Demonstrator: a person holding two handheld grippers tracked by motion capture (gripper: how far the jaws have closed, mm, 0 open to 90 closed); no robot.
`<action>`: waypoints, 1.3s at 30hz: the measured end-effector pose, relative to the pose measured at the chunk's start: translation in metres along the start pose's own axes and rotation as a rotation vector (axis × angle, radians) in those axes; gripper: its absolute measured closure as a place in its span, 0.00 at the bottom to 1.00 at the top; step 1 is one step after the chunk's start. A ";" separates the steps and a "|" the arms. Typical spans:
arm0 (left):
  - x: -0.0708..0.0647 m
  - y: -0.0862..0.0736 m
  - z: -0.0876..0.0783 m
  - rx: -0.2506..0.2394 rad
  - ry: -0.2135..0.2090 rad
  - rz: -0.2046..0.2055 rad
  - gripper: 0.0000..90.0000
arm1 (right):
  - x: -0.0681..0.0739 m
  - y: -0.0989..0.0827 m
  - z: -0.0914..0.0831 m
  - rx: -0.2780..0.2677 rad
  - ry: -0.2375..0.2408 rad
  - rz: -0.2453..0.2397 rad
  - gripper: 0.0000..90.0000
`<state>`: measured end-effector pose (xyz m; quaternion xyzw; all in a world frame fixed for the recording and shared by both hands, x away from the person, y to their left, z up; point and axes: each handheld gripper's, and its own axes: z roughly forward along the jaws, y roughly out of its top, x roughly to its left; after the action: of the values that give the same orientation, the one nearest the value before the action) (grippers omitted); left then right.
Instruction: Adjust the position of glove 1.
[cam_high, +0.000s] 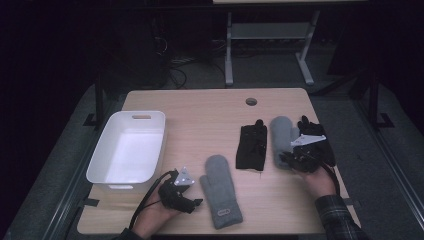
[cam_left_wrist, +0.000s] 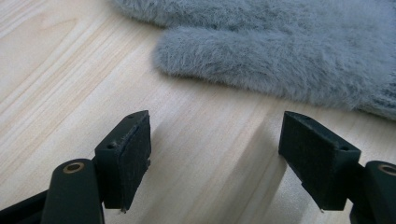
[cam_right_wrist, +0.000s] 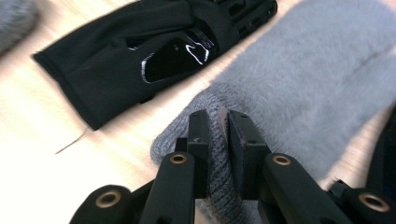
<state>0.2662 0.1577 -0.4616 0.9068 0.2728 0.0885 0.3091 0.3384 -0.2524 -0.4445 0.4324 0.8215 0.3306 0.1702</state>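
Mittens are being sorted on the table (cam_high: 210, 120). One grey mitten (cam_high: 221, 191) lies flat at the near edge, just right of the left gripper (cam_high: 186, 197), whose jaws are spread wide with nothing between them. A second grey mitten (cam_right_wrist: 308, 79) lies at the far right, and its knit cuff (cam_right_wrist: 215, 154) is pinched tight between the jaws of the right gripper (cam_right_wrist: 218, 135). A black glove (cam_high: 251, 146) lies just left of it, and another black glove (cam_high: 316, 137) is partly hidden at the right. A white bin (cam_high: 129, 150) sits far left. Only a thin fold of cuff is held, so the mitten could slip out when lifted. The black gloves could also be dragged along if the mitten is pulled sideways.
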 end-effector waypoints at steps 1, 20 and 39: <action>0.000 0.000 0.000 -0.001 0.000 0.001 0.26 | 0.001 -0.001 -0.004 -0.003 0.010 -0.006 0.89; -0.001 -0.001 0.001 -0.009 0.003 0.008 0.23 | 0.050 -0.063 -0.067 0.028 0.188 -0.105 0.87; -0.001 -0.001 0.003 -0.018 0.001 -0.001 0.21 | -0.002 -0.052 -0.059 -0.031 0.023 0.122 0.72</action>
<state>0.2656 0.1565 -0.4644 0.9038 0.2724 0.0915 0.3171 0.2753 -0.2987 -0.4375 0.4754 0.7902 0.3578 0.1469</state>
